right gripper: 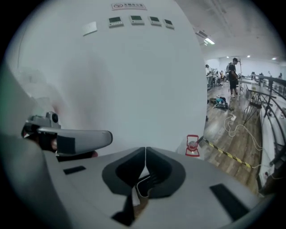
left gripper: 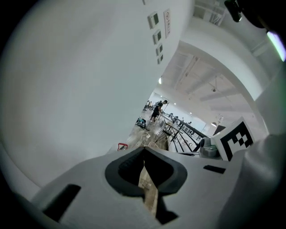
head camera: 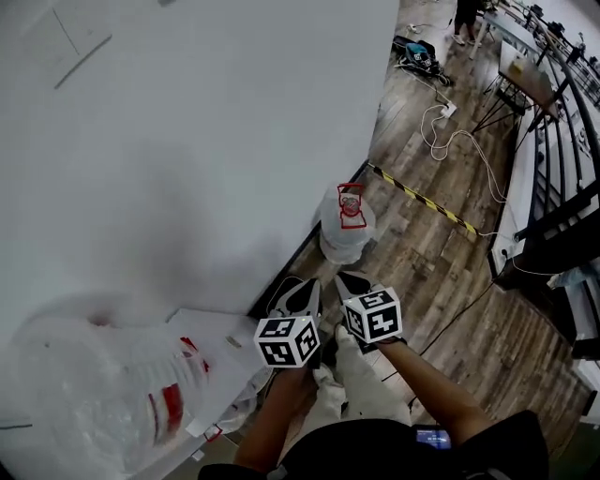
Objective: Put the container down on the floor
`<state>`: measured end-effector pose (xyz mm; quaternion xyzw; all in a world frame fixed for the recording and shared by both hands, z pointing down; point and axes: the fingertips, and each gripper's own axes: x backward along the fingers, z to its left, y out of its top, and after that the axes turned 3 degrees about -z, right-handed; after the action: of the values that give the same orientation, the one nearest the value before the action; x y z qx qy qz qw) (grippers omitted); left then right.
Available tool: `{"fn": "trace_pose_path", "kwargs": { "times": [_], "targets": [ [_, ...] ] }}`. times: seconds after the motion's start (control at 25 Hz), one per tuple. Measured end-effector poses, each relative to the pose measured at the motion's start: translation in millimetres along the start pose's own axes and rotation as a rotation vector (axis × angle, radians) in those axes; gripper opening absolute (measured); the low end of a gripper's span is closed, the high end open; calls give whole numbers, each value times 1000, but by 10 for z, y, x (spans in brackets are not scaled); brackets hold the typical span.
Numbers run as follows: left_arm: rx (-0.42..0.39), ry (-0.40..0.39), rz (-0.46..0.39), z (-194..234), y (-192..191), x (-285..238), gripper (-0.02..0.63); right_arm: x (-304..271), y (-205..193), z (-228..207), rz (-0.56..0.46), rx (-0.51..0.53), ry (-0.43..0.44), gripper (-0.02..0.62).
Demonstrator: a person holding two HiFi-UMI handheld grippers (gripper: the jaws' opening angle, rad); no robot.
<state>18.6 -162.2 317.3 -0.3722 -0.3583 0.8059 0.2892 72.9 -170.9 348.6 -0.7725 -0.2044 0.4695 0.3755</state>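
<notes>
The container (head camera: 347, 223) is a large clear water bottle with a red handle. It stands upright on the wooden floor against the white wall, apart from both grippers. Its red handle also shows small in the left gripper view (left gripper: 122, 146) and the right gripper view (right gripper: 192, 146). My left gripper (head camera: 305, 292) and right gripper (head camera: 352, 281) are held side by side, nearer to me than the bottle and above it. In their own views the left gripper (left gripper: 144, 154) and right gripper (right gripper: 145, 152) have their jaws closed tip to tip with nothing between them.
A second clear bottle with red marks (head camera: 122, 394) lies at the lower left on white sheets. A black-and-yellow strip (head camera: 422, 199) crosses the floor beyond the container, with a white cable (head camera: 459, 141) further off. Dark railings and racks (head camera: 553, 187) line the right. A person (head camera: 466, 19) stands far away.
</notes>
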Motion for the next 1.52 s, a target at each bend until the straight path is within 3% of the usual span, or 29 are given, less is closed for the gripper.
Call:
{"fn": "trace_pose_path", "kwargs": {
  "times": [0.2, 0.56, 1.12, 1.52],
  "targets": [
    [-61, -21, -77, -215, 477, 249, 20, 268, 466, 194, -93, 42, -6, 32],
    [-143, -80, -138, -669, 883, 577, 20, 779, 938, 423, -229, 80, 1, 32],
    [-232, -142, -223, -976, 1078, 1245, 20, 1300, 1136, 966, -333, 152, -3, 32],
    [-274, -175, -268, -1227, 1199, 1468, 20, 1680, 1208, 949, -405, 159, -46, 32]
  ]
}}
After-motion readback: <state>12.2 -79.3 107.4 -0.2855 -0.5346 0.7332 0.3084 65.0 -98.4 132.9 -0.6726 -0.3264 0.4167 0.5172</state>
